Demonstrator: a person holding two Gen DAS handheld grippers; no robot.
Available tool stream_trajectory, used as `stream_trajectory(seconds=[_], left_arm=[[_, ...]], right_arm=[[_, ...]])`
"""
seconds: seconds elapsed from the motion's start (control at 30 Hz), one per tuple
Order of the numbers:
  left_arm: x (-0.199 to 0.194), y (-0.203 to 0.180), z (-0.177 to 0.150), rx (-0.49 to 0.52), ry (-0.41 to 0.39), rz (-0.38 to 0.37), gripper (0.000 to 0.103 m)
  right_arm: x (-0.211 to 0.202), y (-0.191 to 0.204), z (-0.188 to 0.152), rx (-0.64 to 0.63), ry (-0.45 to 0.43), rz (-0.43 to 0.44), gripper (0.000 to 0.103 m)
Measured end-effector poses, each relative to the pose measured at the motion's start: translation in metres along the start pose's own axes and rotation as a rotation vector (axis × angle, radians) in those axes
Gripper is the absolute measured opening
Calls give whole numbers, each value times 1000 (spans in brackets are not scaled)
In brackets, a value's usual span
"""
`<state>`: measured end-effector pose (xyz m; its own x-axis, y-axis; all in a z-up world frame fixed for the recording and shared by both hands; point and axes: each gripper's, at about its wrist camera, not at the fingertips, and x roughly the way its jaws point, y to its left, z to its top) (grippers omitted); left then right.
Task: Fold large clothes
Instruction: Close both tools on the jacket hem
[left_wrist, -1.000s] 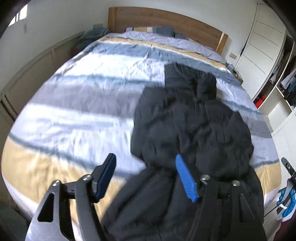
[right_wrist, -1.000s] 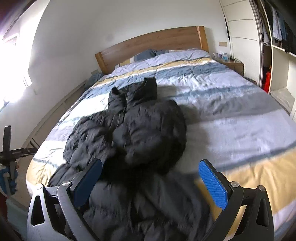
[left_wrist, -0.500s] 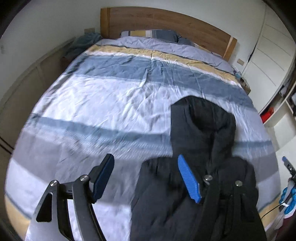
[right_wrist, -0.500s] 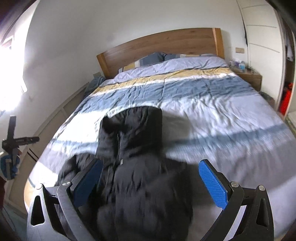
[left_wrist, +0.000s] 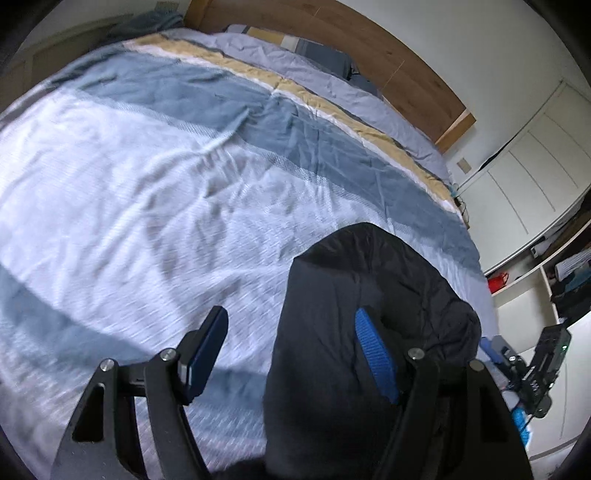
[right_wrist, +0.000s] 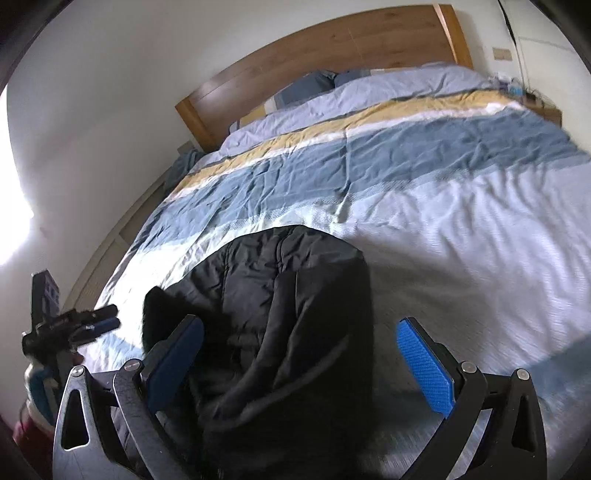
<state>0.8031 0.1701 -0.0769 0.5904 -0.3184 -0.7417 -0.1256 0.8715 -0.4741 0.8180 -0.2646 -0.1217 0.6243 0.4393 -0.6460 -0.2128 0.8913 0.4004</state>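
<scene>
A black puffer jacket lies on the striped bed; only its hood end shows, low in the left wrist view (left_wrist: 354, 295) and low in the right wrist view (right_wrist: 295, 295). My left gripper (left_wrist: 291, 347) is open and empty, just above the hood's left edge, its right finger over the hood. My right gripper (right_wrist: 299, 354) is open and empty, its jaws spread wide over the hood's right side. The rest of the jacket is below both views.
The bed cover (left_wrist: 147, 192) has blue, white and yellow stripes. A wooden headboard (right_wrist: 332, 44) and pillows (right_wrist: 317, 81) lie far ahead. White wardrobes and open shelves (left_wrist: 535, 177) stand to the right. The other gripper shows at each view's edge (right_wrist: 62, 332).
Both grippers have moved forward along the jacket from its body toward the hood. The hood now fills the lower part of each view. Both stay open.
</scene>
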Motion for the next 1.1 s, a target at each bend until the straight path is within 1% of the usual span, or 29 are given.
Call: stream_trajectory(seconds=[0.13, 0.23, 0.3, 0.4, 0.5, 0.57, 0.6, 0.63, 0.67, 0.7, 0.73, 0.77, 0.8, 0.83, 0.87, 0.97, 1.1], left_arm=[[32, 3, 4, -27, 15, -57, 70], [49, 2, 3, -51, 39, -120, 70], [58, -1, 1, -59, 52, -149, 70], [68, -7, -1, -44, 60, -154, 70], [72, -10, -2, -47, 65, -158, 70], [76, -10, -4, -54, 72, -153, 70], [78, -11, -5, -54, 78, -145, 70], [79, -11, -6, -52, 83, -134, 69], [79, -12, -7, -49, 85, -113, 68], [78, -15, -8, -42, 85, -94, 67], [76, -17, -9, -33, 85, -86, 60], [73, -20, -10, -28, 84, -79, 49], [69, -25, -11, -21, 88, -75, 43], [65, -28, -12, -12, 90, -71, 32], [59, -33, -14, 3, 91, -60, 24], [34, -47, -25, 51, 85, -41, 17], [-18, -57, -52, 66, 71, -46, 14]], right_arm=[[28, -10, 6, 16, 6, -5, 103], [44, -15, 11, 28, 25, -5, 103], [50, -15, 13, 14, 34, -12, 103], [58, -11, 16, 3, 47, 14, 101], [63, -4, 17, -32, 61, 5, 99], [68, -2, 17, -39, 76, 3, 91], [71, -1, 16, -43, 89, -4, 84], [74, -1, 15, -45, 104, -11, 72], [75, -2, 14, -44, 113, -14, 64], [76, -2, 14, -43, 121, -19, 45], [75, -3, 14, -42, 126, -18, 33], [73, -3, 14, -41, 131, -13, 29], [68, -1, 14, -45, 135, -5, 23], [63, 2, 13, -56, 142, -3, 20], [57, 6, 13, -67, 146, -4, 19], [31, 18, 9, -90, 152, 12, 17], [-23, 39, -4, -124, 137, 57, 17]])
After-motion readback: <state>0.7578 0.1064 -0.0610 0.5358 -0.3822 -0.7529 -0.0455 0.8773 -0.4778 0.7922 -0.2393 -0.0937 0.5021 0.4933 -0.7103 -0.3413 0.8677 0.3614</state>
